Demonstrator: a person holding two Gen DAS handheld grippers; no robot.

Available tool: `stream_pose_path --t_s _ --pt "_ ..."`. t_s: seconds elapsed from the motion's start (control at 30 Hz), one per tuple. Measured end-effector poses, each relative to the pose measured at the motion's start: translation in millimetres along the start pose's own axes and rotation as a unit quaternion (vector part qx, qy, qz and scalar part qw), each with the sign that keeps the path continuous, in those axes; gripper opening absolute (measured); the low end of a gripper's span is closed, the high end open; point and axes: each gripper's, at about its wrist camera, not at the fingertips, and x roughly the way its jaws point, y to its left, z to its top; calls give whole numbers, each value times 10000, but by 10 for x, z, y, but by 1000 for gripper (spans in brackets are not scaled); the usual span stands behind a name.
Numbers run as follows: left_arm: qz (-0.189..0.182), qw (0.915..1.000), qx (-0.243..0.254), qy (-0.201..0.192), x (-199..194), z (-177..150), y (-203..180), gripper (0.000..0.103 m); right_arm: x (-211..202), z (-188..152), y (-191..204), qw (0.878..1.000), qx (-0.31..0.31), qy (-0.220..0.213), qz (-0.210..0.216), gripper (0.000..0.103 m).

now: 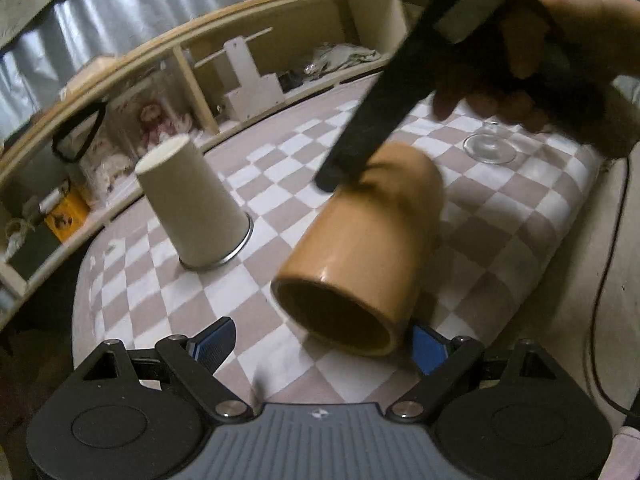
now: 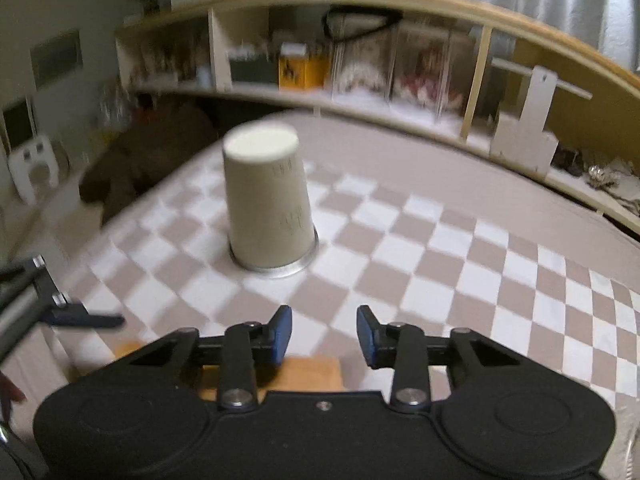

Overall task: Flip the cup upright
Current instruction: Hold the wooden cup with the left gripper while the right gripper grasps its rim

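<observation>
An orange-brown cup (image 1: 362,248) lies tilted on its side on the checkered cloth, its open mouth facing my left gripper (image 1: 320,346). The left gripper is open, its blue pads on either side of the cup's mouth. In the left wrist view the right gripper's finger (image 1: 360,148) reaches down onto the cup's far end. In the right wrist view my right gripper (image 2: 324,334) is open, with only a strip of the orange cup (image 2: 308,372) showing below it. A cream cup (image 1: 192,204) stands upside down on a metal ring; it also shows in the right wrist view (image 2: 268,204).
The table has a white and beige checkered cloth (image 2: 440,264). An upturned clear glass (image 1: 490,148) sits at the far right. Wooden shelves (image 2: 360,92) with boxes and clutter run behind the table. The left gripper's finger (image 2: 80,318) shows at the left edge.
</observation>
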Motion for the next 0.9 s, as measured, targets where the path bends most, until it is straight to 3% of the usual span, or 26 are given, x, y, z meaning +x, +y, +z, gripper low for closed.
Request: stream_pose_path --t_s 0.2,0.37,0.53,0.6,0.7,0.83,0.9 --pt "185 9971 -721 141 123 -50 265 91 -66 -24 -71 9990 -222 335 -204 34" --pt "319 9899 -1362 209 319 26 475 91 -171 -110 -168 9983 111 552 -139 33" --pt "150 9813 -1912 183 451 112 619 90 -293 -248 -191 9959 446 769 154 32" --pt "99 9786 -2046 192 467 140 645 90 -322 -315 -151 9952 435 864 134 25" --pt "32 9759 -2174 203 426 140 653 90 -346 -382 -143 9949 408 915 126 25" --pt "-353 9626 -2681 163 241 109 675 90 -456 -321 -260 9954 677 671 81 32" --pt "-593 9529 -2971 158 148 101 675 90 -524 -219 -338 9941 962 455 211 45"
